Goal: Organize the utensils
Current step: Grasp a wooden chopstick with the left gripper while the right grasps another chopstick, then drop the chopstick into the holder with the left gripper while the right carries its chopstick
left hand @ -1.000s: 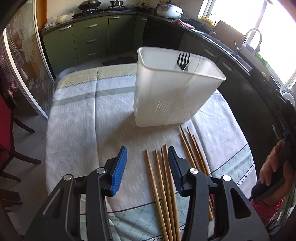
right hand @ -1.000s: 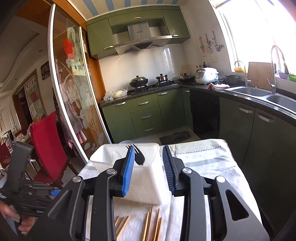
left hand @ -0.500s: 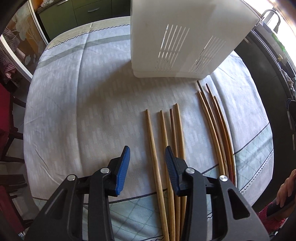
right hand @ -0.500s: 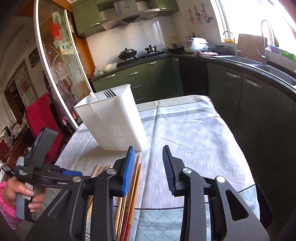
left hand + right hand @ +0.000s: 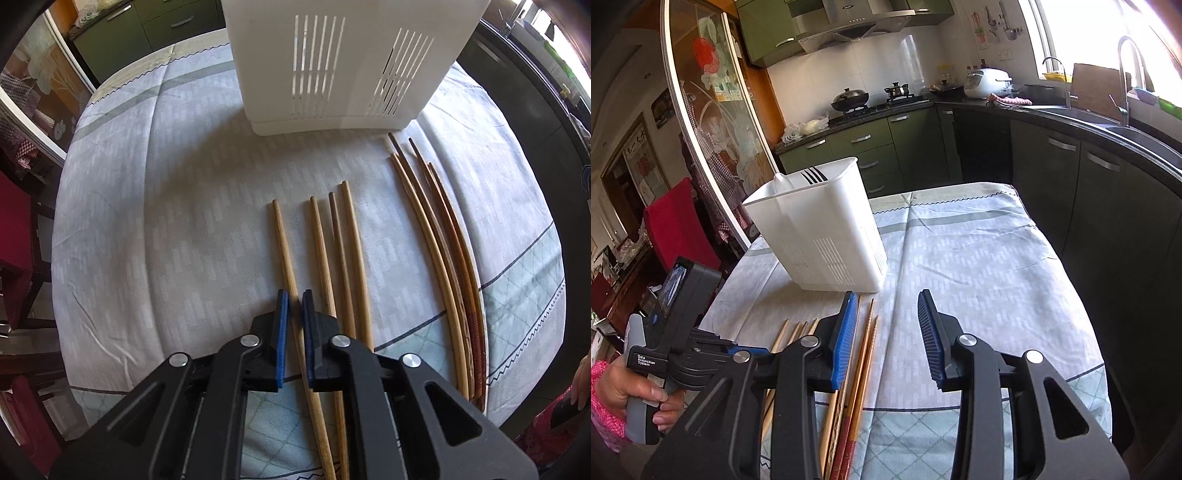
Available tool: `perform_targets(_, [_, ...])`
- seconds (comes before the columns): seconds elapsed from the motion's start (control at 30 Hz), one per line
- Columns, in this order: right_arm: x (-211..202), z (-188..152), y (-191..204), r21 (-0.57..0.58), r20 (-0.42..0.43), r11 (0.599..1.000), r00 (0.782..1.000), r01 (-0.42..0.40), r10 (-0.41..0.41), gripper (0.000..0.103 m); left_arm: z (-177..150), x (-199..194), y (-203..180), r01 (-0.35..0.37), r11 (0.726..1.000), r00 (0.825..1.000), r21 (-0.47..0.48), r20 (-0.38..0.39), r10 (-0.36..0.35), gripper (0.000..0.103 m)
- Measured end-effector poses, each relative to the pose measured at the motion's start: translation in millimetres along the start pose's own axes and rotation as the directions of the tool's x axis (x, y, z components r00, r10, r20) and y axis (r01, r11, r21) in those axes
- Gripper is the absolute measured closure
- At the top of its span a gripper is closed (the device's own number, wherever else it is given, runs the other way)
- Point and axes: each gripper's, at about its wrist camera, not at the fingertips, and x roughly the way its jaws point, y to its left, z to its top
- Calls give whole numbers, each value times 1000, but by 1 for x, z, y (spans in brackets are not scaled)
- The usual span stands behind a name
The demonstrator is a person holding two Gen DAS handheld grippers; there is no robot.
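My left gripper is shut on the leftmost light wooden chopstick, which lies on the tablecloth. Three more chopsticks lie just right of it, and a second bundle of longer chopsticks lies further right. A white slotted utensil holder stands beyond them; in the right wrist view the holder has a black fork in it. My right gripper is open and empty above the table, right of the long chopsticks. The left gripper body shows at its left.
The table has a pale patterned cloth. Its front edge is close under both grippers. Dark kitchen cabinets run along the right, and a red chair stands at the left.
My left gripper has come down and closed on the leftmost chopstick. My right gripper has tilted down and drawn back from the holder toward the table's near edge, and stays open.
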Motion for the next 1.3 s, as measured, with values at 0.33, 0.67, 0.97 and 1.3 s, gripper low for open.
perform_targets(0.33, [81, -12, 9, -73, -378, 996, 925, -59, 27, 76, -7, -38, 16, -10, 999, 992, -36, 127, 14, 97])
perform_targets(0.67, [125, -22, 15, -63, -483, 997, 875, -40, 5, 87, -15, -62, 25, 18, 1000, 986, -19, 163, -14, 96])
perform_targets(0.97, [132, -25, 40, -185, -492, 983, 864, 11, -102, 87, -12, -54, 33, 41, 999, 985, -7, 166, -39, 96])
perform_targets(1.3, [110, -5, 47, -147, -402, 989, 914, -12, -49, 96, -15, -69, 39, 50, 999, 978, -10, 203, -47, 97])
